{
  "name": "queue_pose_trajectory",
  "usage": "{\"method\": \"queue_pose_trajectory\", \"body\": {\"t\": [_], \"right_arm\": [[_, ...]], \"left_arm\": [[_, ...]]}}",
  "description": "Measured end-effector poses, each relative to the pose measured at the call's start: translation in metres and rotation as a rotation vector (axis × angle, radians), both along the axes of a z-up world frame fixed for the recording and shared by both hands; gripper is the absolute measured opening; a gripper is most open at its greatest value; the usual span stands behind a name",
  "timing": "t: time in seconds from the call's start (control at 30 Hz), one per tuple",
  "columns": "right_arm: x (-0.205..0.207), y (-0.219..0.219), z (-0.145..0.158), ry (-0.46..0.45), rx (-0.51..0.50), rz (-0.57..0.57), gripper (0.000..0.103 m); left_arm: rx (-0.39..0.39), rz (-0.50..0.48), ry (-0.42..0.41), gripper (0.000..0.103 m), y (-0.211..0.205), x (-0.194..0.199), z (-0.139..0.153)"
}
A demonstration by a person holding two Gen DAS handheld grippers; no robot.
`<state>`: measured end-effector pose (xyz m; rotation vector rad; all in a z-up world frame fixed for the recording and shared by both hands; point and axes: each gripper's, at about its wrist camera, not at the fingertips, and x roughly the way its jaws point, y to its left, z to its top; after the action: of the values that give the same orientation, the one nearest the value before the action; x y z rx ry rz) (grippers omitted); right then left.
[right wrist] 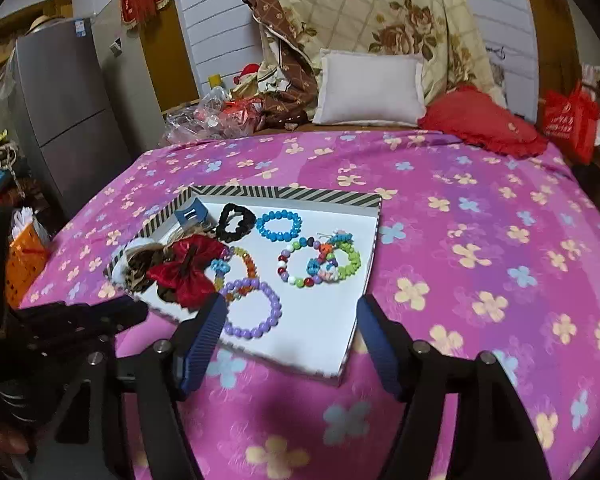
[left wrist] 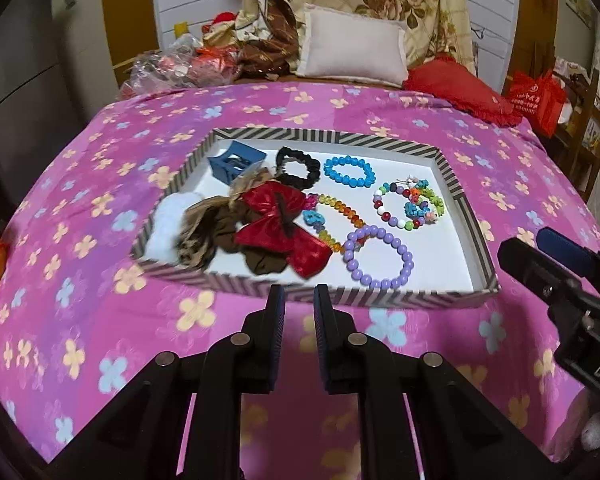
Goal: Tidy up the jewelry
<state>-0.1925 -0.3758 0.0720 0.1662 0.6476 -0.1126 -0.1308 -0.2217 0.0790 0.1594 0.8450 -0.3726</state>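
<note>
A striped-rim white tray (left wrist: 440, 298) (right wrist: 300, 354) lies on the pink flowered bedspread. In it are a purple bead bracelet (left wrist: 380, 258) (right wrist: 252, 308), a blue bead bracelet (left wrist: 348, 170) (right wrist: 280, 226), a multicolour bead bracelet (left wrist: 396, 208) (right wrist: 300, 266), a red bow (left wrist: 284, 226) (right wrist: 184, 270), a black scrunchie (left wrist: 298, 166) (right wrist: 234, 220), a blue claw clip (left wrist: 236, 162) (right wrist: 190, 210) and brown and white scrunchies (left wrist: 196, 232). My left gripper (left wrist: 299, 300) is nearly shut and empty, just short of the tray's near rim. My right gripper (right wrist: 292, 312) is open and empty over the tray's near part.
Pillows (left wrist: 354, 48), a red cushion (left wrist: 456, 88) and a floral quilt lie at the bed's head. Plastic bags (left wrist: 172, 68) sit at the far left. A grey fridge (right wrist: 64, 108) and an orange basket (right wrist: 24, 264) stand left of the bed. A red bag (right wrist: 572, 120) stands right.
</note>
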Motion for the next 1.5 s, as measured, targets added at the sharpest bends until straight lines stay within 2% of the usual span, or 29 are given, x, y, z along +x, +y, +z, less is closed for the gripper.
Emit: {"method": "queue_pose_trajectory", "body": {"t": [0.27,0.53,0.83,1.5], "right_arm": [[-0.032,0.031,0.005,-0.027,-0.026,-0.001,0.082],[-0.048,0.046,0.003,-0.021,-0.012,-0.006,0.083],[-0.054,0.054,0.003,-0.016,-0.014,-0.001,0.084],[-0.058,0.060,0.013,-0.014,-0.023,0.008,0.084]], "left_arm": [[-0.018,0.020,-0.030,0.013,0.026,-0.029,0.009],[-0.030,0.043,-0.057,0.013,0.043,-0.042,0.018],[-0.034,0.052,-0.102,0.013,0.053,-0.053,0.031],[-0.034,0.060,-0.120,0.013,0.058,-0.060,0.037]]}}
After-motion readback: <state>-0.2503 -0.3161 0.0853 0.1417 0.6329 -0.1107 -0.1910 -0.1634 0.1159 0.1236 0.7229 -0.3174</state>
